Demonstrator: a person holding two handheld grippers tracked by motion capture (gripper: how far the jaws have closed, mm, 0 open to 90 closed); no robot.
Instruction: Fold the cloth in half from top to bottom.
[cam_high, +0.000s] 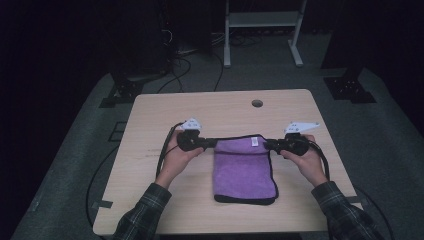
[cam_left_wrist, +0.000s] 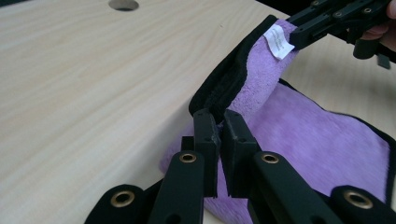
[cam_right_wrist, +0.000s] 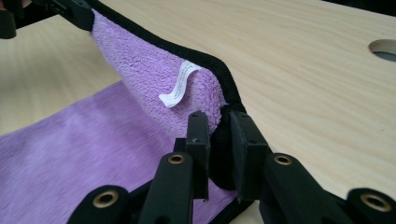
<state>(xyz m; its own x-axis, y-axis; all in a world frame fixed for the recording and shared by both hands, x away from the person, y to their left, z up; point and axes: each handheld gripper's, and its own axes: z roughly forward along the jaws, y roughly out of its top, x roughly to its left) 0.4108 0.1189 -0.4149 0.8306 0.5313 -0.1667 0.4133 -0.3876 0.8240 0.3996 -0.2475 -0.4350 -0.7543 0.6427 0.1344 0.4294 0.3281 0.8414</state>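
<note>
The purple towel (cam_high: 245, 170) lies on the pale worktop (cam_high: 150, 195), black-edged, its far hem lifted clear of the wood. The left tool (cam_high: 212, 143) is clamped on the far left corner, the right tool (cam_high: 268, 145) on the far right corner — the hem stretched between them. A white label (cam_right_wrist: 178, 85) hangs near the right tool.

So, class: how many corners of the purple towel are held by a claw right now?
2. The left claw grips the purple towel at its far-left corner; the right claw grips its far-right corner, near the white tag. Both near corners lie free on the table.
</note>
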